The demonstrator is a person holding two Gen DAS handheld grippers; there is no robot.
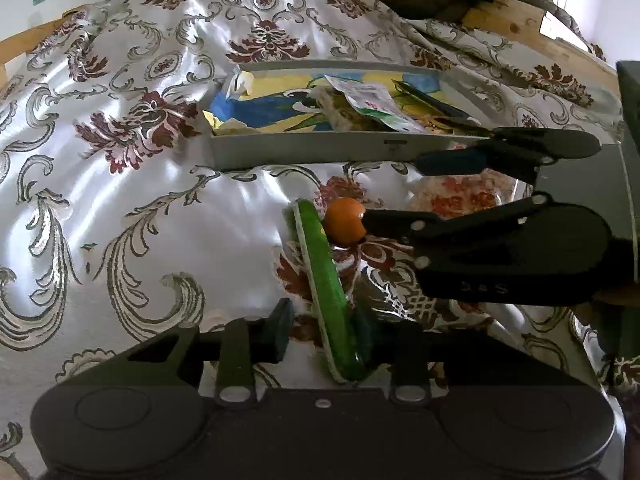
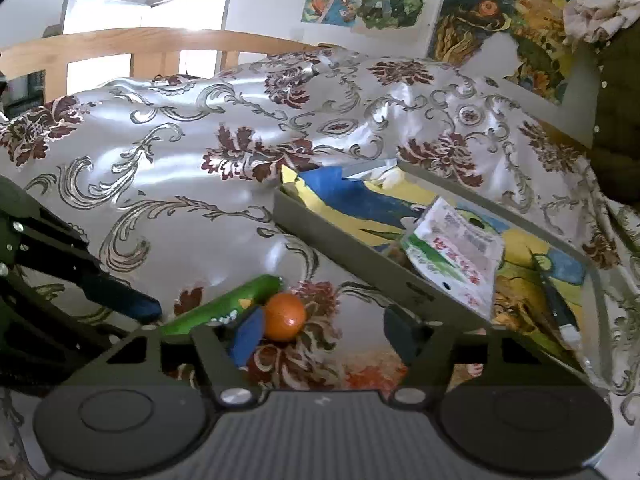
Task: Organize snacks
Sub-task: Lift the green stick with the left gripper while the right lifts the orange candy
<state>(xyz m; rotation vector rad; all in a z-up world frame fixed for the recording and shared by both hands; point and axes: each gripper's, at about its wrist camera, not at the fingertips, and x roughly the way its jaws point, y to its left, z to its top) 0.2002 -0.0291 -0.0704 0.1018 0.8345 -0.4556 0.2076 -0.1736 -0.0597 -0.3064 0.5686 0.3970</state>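
Observation:
A long green snack packet (image 1: pixel 326 280) lies on the patterned bedcover, standing on its edge between the fingers of my left gripper (image 1: pixel 322 330). It leans on the right finger, and a gap shows at the left finger (image 1: pixel 282 322), so the gripper is open. A small orange fruit (image 2: pixel 285 317) sits just past the packet's far end (image 2: pixel 240 298). My right gripper (image 2: pixel 324 334) is open around the fruit. Its left pad (image 2: pixel 248 336) is beside the fruit and its right finger stands well clear. In the left wrist view the right gripper (image 1: pixel 392 188) reaches in from the right.
A grey tray (image 1: pixel 304 150) with a colourful lining lies just beyond. It holds a white-and-green snack bag (image 2: pixel 452 260), another packet under it and a dark pen (image 2: pixel 556 304). A clear packet with orange contents (image 1: pixel 460 196) lies by the tray. A wooden bed frame (image 2: pixel 140 42) is behind.

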